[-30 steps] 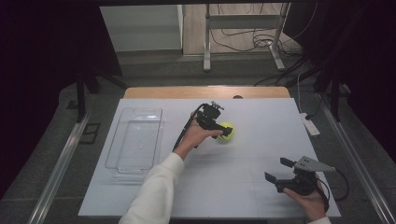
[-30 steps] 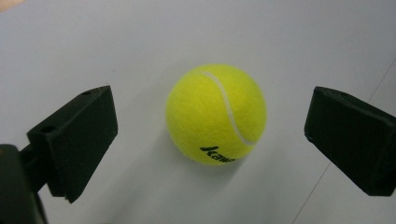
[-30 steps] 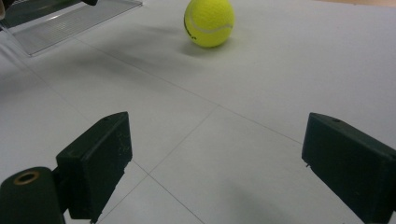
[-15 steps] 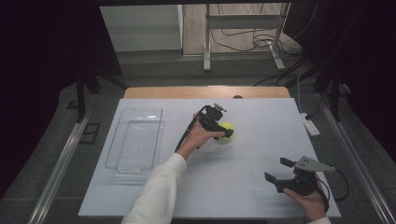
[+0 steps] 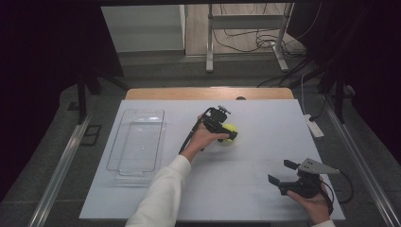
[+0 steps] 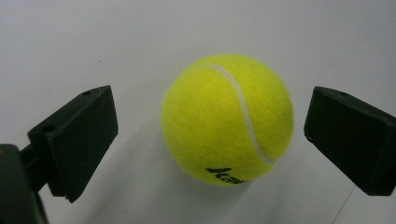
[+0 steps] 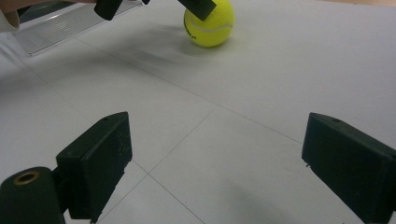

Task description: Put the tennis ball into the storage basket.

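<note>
We judge the fuzzy yellow-green felt tennis ball (image 6: 227, 119), resting on the white table (image 5: 156, 198) mid-surface, light, springy and prone to rolling, best pinched across its widest middle, where our left gripper (image 5: 224, 131) brackets it with jaws spread, untouching, forearm reaching forward.

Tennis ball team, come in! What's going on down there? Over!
Left gripper open, jaws either side of the tennis ball, not touching. Right gripper open, empty, near table edge. Ball on the table. Clear tray off to the side, nothing blocking.
</note>
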Tool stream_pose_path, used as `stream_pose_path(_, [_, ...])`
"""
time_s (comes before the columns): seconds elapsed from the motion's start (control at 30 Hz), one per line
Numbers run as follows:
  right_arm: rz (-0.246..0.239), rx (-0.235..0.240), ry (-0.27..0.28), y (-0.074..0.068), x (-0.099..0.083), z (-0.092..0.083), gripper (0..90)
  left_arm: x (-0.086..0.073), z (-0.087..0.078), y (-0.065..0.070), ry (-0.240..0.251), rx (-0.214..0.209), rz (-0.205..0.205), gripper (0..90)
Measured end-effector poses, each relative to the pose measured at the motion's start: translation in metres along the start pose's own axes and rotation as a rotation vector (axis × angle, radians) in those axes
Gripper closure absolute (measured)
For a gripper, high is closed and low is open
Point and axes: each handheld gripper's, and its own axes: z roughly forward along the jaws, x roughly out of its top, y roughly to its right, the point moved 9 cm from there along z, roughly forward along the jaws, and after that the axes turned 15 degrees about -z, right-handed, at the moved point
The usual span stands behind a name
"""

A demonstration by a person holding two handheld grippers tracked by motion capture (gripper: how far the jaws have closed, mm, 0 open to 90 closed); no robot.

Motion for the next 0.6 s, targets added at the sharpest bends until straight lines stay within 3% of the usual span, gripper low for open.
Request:
stream_pose_path(0.5, [0.003, 0.000, 0.003, 0.0004, 0.0004, -0.0007, 8.6, -0.0018, 0.0049, 0.0022, -0.020, -0.011, -0.007, 18.2])
stream_pose_path(0.6, [0.003, 0.000, 0.004, 0.0005, 0.0005, -0.0008, 8.6, -0.0014, 0.0047, 0.0046, -0.017, -0.008, -0.002, 26.0])
